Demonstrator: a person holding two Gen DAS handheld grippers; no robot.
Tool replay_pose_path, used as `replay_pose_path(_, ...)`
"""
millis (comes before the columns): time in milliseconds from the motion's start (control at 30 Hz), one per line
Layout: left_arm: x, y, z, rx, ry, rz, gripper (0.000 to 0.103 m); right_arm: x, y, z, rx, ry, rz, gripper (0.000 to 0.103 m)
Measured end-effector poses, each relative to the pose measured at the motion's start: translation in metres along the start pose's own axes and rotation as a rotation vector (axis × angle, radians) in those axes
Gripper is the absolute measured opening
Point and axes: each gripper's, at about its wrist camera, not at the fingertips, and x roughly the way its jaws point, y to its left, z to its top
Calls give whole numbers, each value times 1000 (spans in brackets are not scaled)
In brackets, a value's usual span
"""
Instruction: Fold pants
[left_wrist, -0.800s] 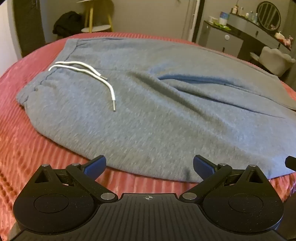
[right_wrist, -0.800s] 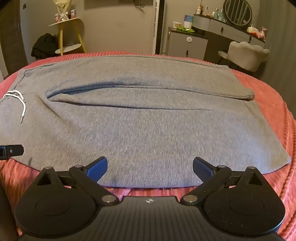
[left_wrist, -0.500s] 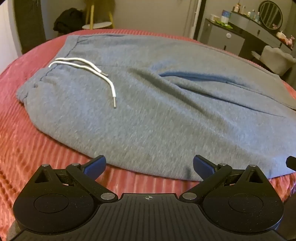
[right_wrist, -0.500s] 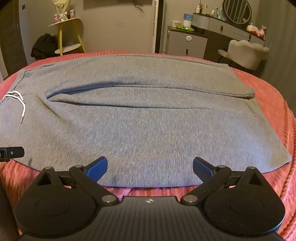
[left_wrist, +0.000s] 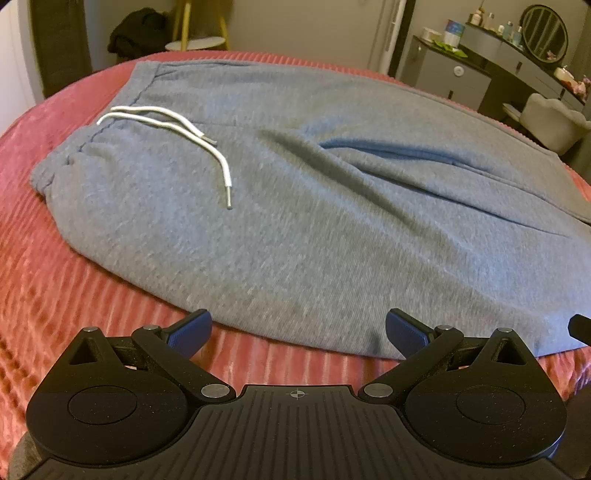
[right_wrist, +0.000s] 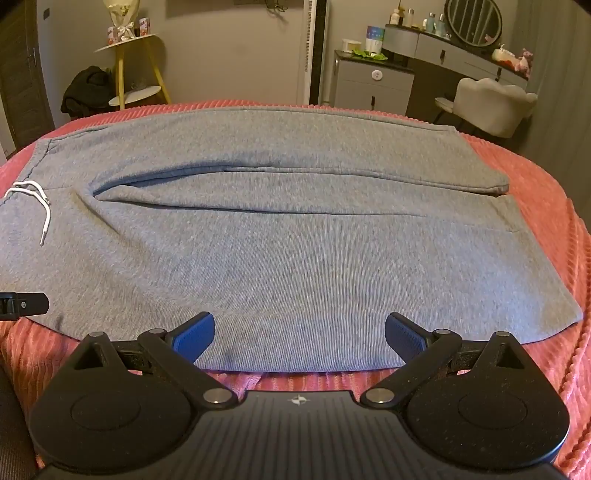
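Now | grey pants (right_wrist: 295, 251) flat on pink ribbed bedspread (right_wrist: 546, 206) | bedroom, vanity (right_wrist: 443, 48) behind | both grippers released

Home bedroom: bed with red ribbed bedspread (right_wrist: 546, 206), vanity with round mirror (right_wrist: 472, 20), cushioned chair (right_wrist: 491, 105)

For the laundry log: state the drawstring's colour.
White; the drawstring shows best in the left wrist view.

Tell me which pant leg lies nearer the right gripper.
The front leg, its long edge just ahead of the open right gripper; the other leg lies beyond it, toward the bed's far side.
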Motion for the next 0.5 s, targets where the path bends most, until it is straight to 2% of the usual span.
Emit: replay_pose_path(500, 2, 2, -1, -19, 12, -1, 103, 2, 0, 0, 9, 4, 6, 99)
